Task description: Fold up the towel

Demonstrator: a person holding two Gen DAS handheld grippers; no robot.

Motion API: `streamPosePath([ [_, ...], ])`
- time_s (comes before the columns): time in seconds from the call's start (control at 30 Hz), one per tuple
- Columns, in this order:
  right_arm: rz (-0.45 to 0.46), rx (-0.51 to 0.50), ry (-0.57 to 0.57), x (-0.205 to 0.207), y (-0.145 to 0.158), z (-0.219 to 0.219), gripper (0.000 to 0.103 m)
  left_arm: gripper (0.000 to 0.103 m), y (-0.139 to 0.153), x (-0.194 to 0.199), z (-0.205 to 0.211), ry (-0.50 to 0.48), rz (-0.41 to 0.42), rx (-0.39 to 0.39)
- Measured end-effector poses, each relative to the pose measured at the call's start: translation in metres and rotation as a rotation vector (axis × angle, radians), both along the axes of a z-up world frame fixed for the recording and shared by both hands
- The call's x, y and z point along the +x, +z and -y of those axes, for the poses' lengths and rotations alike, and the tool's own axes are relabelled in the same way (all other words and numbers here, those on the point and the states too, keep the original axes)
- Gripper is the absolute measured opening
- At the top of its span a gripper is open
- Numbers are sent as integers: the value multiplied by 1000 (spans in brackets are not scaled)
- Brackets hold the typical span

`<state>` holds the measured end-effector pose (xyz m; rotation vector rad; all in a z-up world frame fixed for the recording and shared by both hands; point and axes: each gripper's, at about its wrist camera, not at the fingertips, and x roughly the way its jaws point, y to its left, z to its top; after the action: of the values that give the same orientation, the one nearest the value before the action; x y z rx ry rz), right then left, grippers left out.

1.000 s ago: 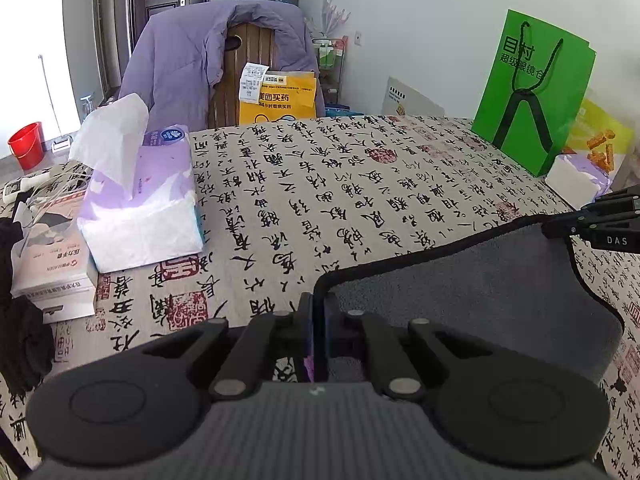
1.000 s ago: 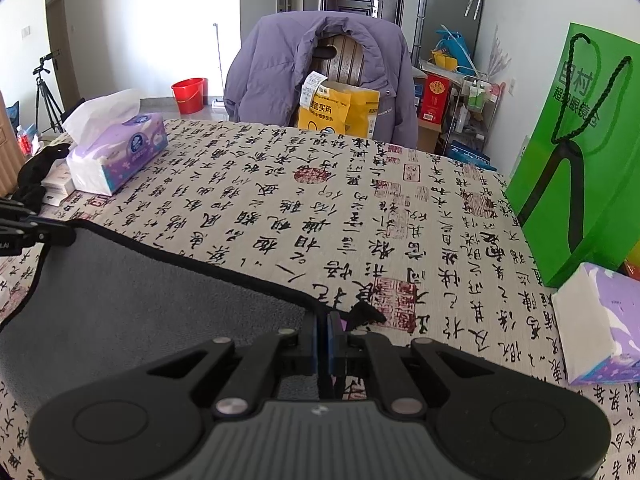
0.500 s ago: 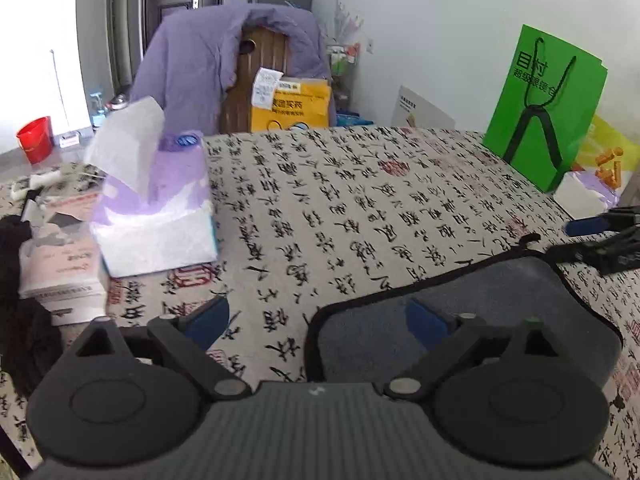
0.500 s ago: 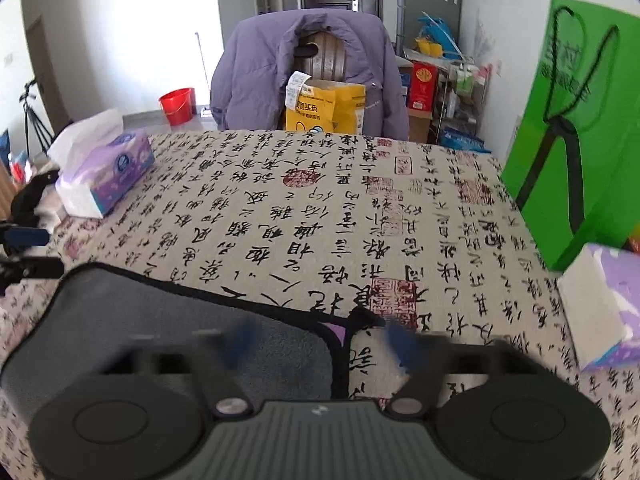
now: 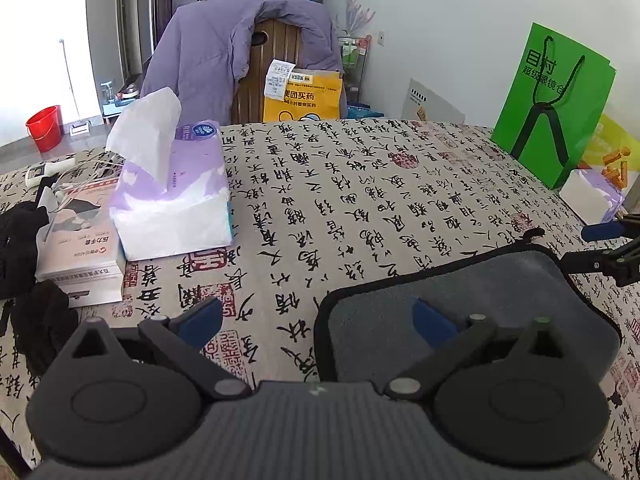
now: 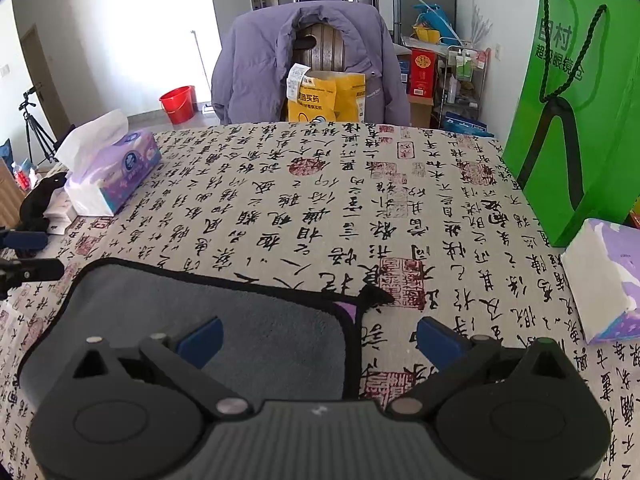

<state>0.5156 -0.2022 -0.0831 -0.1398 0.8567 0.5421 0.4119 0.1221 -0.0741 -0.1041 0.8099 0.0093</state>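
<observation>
A grey towel (image 5: 472,300) with black trim lies flat and folded on the calligraphy tablecloth (image 5: 340,200); it also shows in the right wrist view (image 6: 200,308). My left gripper (image 5: 316,320) is open and empty, its jaws astride the towel's left edge. My right gripper (image 6: 320,336) is open and empty, its jaws astride the towel's right edge with its black loop (image 6: 376,296). Each gripper shows at the other view's edge: the right one (image 5: 600,248), the left one (image 6: 24,256).
A purple tissue pack (image 5: 172,188) and a white box (image 5: 80,256) sit at the left with black cloth (image 5: 24,240). A green bag (image 6: 576,112) and another tissue pack (image 6: 604,276) stand at the right. A chair with a purple coat (image 6: 308,60) is behind the table.
Both grippers have opened and let go of the towel corners. The towel has dropped flat onto the table, and both grippers have drawn back a little.
</observation>
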Motion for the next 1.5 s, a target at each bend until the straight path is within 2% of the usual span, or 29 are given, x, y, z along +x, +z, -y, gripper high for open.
streamPosePath([
  [0.73,19,14,-3,-41,18,11,103,103,24,-40,12,22,22,-2],
  [1.5,36,37,6,-117,36,35,103,103,44,-107,39,18,64,-19],
])
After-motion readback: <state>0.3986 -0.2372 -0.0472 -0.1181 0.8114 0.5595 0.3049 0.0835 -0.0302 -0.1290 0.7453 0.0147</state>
